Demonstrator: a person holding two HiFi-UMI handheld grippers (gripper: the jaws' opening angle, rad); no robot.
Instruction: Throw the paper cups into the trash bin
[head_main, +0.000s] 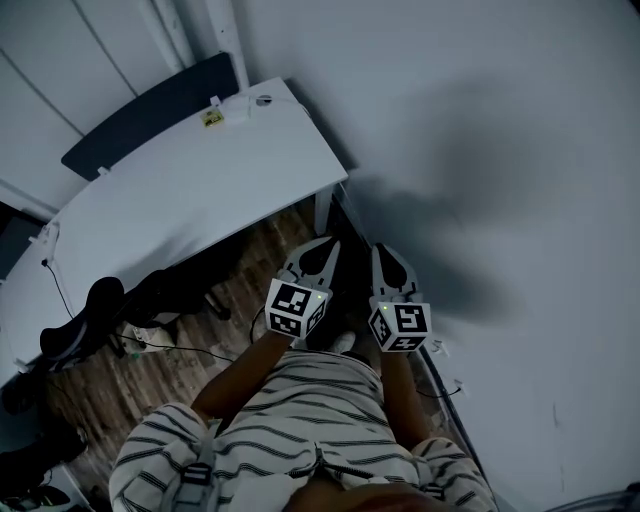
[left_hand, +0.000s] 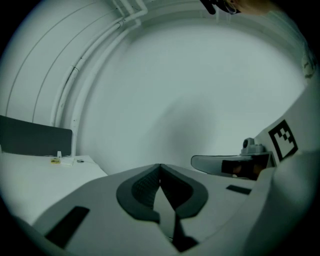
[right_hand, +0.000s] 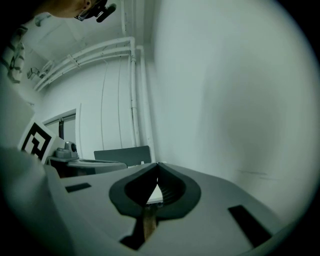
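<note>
No paper cup and no trash bin shows in any view. In the head view my left gripper (head_main: 328, 245) and right gripper (head_main: 379, 252) are held side by side in front of a striped shirt, both pointing at the white wall (head_main: 480, 120). The left gripper (left_hand: 160, 166) has its jaws meeting at the tips with nothing between them. The right gripper (right_hand: 158, 165) is likewise shut and empty. Each gripper's marker cube appears at the edge of the other's view.
A long white desk (head_main: 180, 190) runs to the left, with a dark partition panel (head_main: 150, 115) behind it and small items at its far end. A black chair (head_main: 85, 320) and cables lie over the wooden floor (head_main: 170, 370) below. The wall stands close ahead.
</note>
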